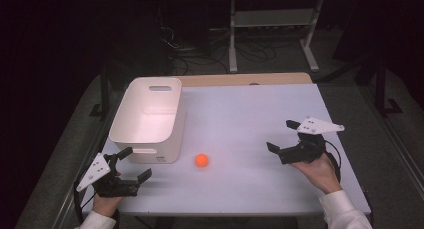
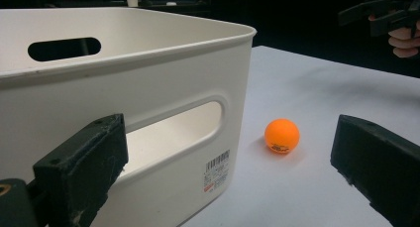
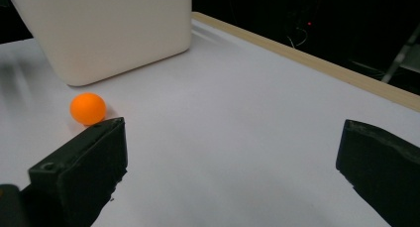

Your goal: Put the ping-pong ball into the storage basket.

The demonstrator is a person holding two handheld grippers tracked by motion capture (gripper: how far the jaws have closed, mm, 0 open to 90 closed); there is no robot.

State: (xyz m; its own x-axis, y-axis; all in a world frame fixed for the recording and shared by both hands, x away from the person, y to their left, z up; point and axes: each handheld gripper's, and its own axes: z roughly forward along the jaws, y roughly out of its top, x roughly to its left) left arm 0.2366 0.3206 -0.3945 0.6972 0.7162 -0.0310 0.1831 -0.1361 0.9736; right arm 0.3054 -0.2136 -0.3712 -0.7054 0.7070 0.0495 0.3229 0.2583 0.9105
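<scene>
Left tongs (image 1: 134,163) gape wide beside the white bin (image 1: 148,120); an orange ball (image 1: 201,160) rests loose on the bench (image 1: 250,109) just off the bin's corner; right tongs (image 1: 282,135), also wide, wait well apart. A clumsy nudge could send it rolling.

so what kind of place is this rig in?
Likely a lab or data-collection room, not a home. A plain white table stands in a dark room, with loose cables and a metal stand on the floor behind. The props are minimal: a white bin and an orange ball.
</scene>
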